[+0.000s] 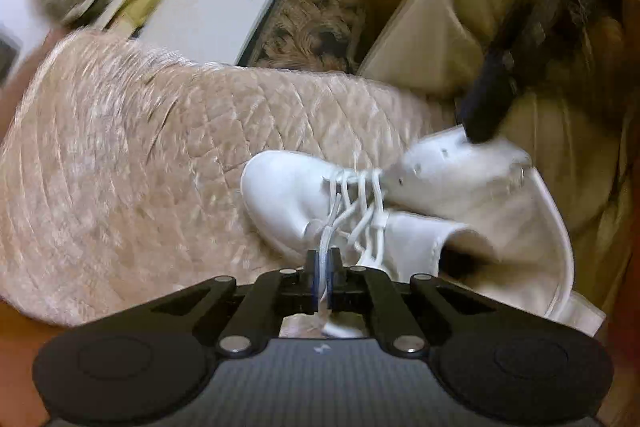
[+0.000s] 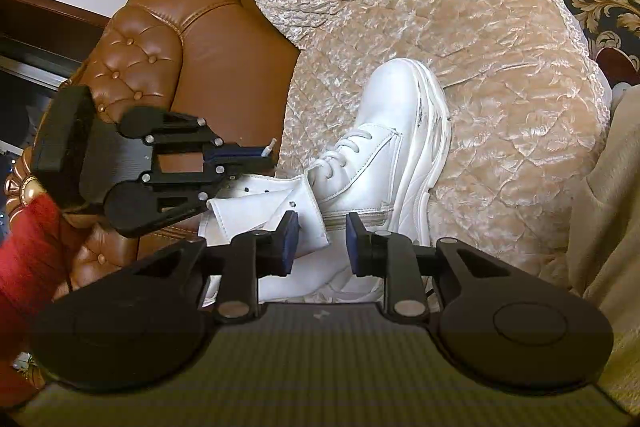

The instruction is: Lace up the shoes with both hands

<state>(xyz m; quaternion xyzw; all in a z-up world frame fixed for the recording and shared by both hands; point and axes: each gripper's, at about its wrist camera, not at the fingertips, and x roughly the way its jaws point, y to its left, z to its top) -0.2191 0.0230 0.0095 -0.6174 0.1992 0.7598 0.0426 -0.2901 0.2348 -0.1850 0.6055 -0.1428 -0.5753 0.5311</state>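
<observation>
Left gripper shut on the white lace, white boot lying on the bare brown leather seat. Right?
Not quite. The left gripper is shut on the white lace, but the white boot lies on the beige quilted cover, beside the brown leather; the right wrist view shows it.

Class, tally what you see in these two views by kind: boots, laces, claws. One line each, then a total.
White boot: 1
White lace: 1
Claws: 2, left claw shut on the lace, right claw open
Total: 4

White boot (image 2: 384,163) on quilt, half-laced lace (image 1: 352,203)
</observation>
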